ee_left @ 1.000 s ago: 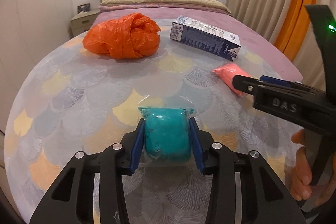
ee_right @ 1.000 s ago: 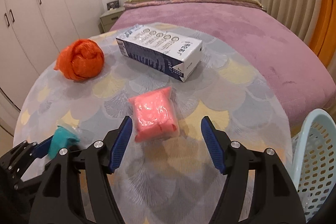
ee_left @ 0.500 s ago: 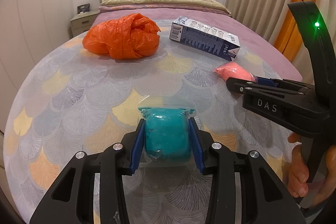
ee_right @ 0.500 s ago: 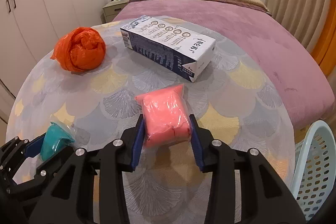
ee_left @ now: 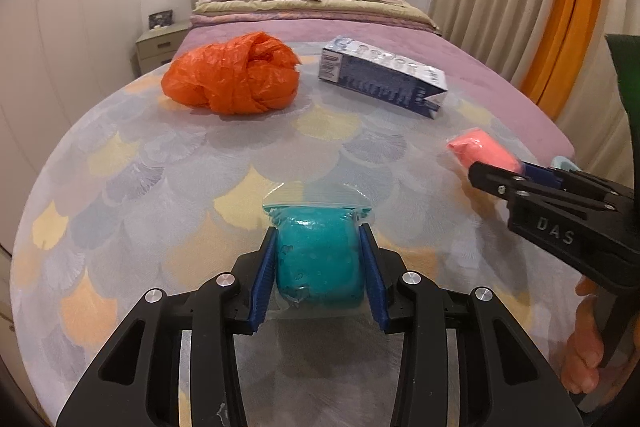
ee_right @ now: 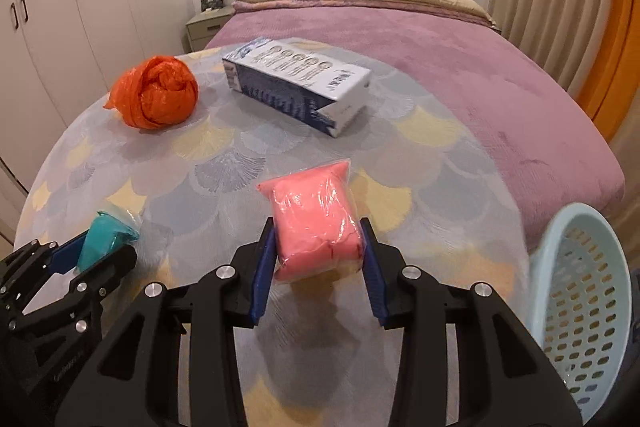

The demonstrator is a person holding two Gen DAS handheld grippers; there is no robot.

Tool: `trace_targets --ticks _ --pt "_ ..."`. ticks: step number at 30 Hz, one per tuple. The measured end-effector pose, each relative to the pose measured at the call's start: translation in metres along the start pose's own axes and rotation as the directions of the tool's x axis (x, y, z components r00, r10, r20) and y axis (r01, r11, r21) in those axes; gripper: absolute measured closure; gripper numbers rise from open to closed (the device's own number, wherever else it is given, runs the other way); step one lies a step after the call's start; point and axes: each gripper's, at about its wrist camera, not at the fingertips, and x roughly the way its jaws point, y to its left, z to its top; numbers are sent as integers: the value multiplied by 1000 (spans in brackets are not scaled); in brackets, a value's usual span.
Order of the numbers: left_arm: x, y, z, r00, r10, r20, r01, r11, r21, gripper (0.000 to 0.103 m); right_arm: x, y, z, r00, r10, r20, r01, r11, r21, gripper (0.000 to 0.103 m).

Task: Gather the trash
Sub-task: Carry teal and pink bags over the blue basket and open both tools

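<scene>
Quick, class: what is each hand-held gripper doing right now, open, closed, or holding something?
Left hand-held gripper: closed on the teal bag.
Right hand-held gripper: closed on the pink bag.

Teal bag (ee_left: 319, 259), pink bag (ee_right: 318, 223) (both clamped).

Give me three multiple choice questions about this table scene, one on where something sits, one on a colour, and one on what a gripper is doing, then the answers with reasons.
1. Where is the basket?
A. On the bed
B. Beside the table's right edge
C. Under the orange bag

2. What colour is the packet in the left gripper?
A. Teal
B. Pink
C. Orange

3. What is the right gripper doing?
A. Hanging open
B. Shut on the carton
C. Shut on the pink packet

Answers:
B, the right wrist view shows the basket next to the table's rim.
A, the teal packet sits between its pads.
C, both pads press the pink packet's sides.
</scene>
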Motion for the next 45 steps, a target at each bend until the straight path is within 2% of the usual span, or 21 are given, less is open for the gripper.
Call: trace_targets --ticks 11,17,21,27,33,41,45 --pt "-49 -58 14 991 -89 99 80 992 98 65 -83 -62 -13 990 -49 130 32 992 125 67" --pt "-69 -100 25 976 -174 128 153 975 163 65 -121 -104 -21 977 -124 171 91 977 190 67" --pt "-77 -134 33 960 -246 136 214 952 217 65 -134 -134 -28 975 -146 168 101 962 252 67" --pt "-72 -188 39 934 -344 101 303 907 292 65 -143 -187 -46 974 -192 123 136 922 362 67" --pt "-47 -227 41 910 -415 18 391 869 305 65 -146 -232 -68 973 -215 78 157 876 457 67" --pt "-15 -266 39 893 -443 -76 442 836 324 65 -138 -265 -89 978 -208 25 165 839 519 67" --pt "-5 -275 36 892 -440 -103 448 831 328 65 -131 -274 -98 983 -186 -3 158 827 540 66"
